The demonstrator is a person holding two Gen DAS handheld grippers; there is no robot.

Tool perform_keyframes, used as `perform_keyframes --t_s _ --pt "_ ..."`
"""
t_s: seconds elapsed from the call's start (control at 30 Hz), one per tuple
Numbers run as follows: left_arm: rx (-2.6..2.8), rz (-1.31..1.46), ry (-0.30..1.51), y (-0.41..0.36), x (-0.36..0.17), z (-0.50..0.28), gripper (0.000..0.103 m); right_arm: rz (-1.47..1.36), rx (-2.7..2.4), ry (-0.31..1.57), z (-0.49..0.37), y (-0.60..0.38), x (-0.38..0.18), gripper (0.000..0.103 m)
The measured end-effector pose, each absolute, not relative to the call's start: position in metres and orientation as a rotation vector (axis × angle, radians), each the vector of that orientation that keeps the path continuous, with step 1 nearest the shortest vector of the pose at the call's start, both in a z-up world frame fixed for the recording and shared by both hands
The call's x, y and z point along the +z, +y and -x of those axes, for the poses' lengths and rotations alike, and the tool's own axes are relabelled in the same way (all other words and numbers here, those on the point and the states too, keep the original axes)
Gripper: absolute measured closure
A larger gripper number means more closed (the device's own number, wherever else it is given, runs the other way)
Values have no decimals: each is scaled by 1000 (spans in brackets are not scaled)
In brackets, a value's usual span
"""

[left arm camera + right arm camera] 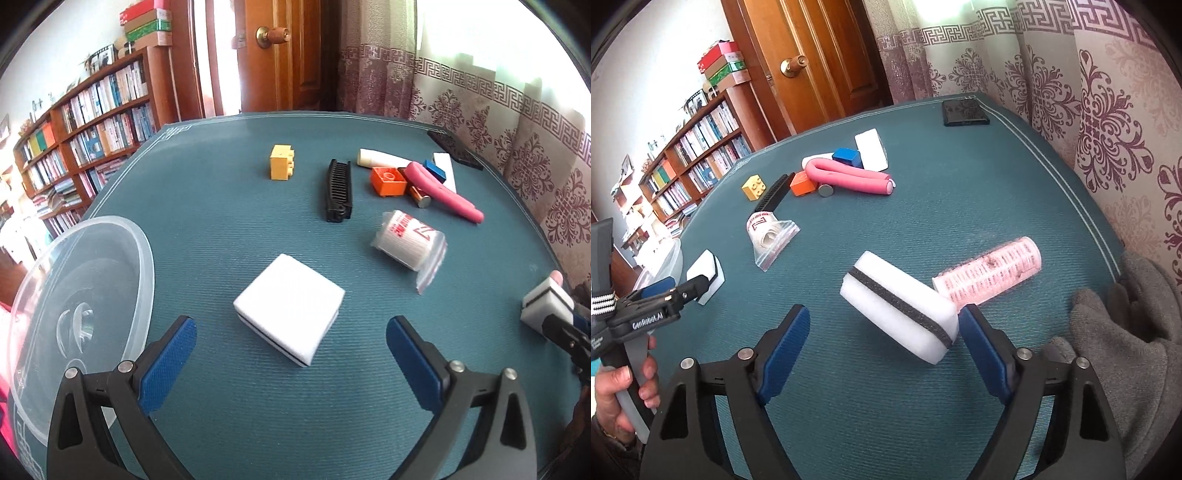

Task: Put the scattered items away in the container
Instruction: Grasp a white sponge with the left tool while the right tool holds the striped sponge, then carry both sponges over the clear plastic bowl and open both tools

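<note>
My left gripper [291, 328] is open low over the teal table, and a white sponge [290, 308] with a dark stripe lies flat just ahead, between its blue fingers. The clear plastic container [81, 314] sits at its left. My right gripper [884, 314] is also open; a second striped white sponge [897, 310] lies tilted between its fingers, one end against the right pad [979, 343]. In the right wrist view the left gripper [698, 284] shows at the left edge by its sponge [705, 277]. Further back lie a yellow brick [281, 162], a black comb [339, 190] and a bagged roll [406, 236].
A pile at the far right holds an orange brick [388, 181], a pink bendy curler [439, 190], a blue brick [847, 157], a battery [825, 190] and a white block [871, 147]. A pink hair roller [990, 275], a dark phone [964, 112] and a grey cloth [1126, 332] lie near the curtain.
</note>
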State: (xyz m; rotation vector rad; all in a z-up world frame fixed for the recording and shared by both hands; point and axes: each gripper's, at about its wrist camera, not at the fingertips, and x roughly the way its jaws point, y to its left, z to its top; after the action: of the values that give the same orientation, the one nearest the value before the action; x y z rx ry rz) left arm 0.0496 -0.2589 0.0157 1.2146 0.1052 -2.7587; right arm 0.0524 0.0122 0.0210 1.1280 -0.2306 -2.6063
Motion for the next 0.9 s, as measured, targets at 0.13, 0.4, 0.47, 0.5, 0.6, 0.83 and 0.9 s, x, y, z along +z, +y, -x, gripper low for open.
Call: perform_keyframes --t_s 0.13,0.4,0.47,0.5,0.6,0.83,0.9 --pt "-2785 -1241 229 -274 13 -41 0 -1118 -2607 -239 -54 11 21 19" --pt "-2813 -1268 159 -272 5 -26 4 -1131 -2600 -241 -55 10 19 32" --pt "-2818 -1267 134 -270 5 -26 9 -1133 -2595 -243 -55 10 19 35" --pt "-2823 -1265 125 -270 6 -26 11 -1133 -2592 -243 -55 10 20 35" --pt "-2862 -1319 159 -269 5 -26 29 -1129 -2582 -230 -57 7 21 37" --pt "-2877 -1337 193 -276 3 -28 35 -1116 -2563 -187 -61 -1 24 37" --pt "-2877 -1337 199 -278 3 -29 37 -1121 -2564 -182 -60 -2 22 37"
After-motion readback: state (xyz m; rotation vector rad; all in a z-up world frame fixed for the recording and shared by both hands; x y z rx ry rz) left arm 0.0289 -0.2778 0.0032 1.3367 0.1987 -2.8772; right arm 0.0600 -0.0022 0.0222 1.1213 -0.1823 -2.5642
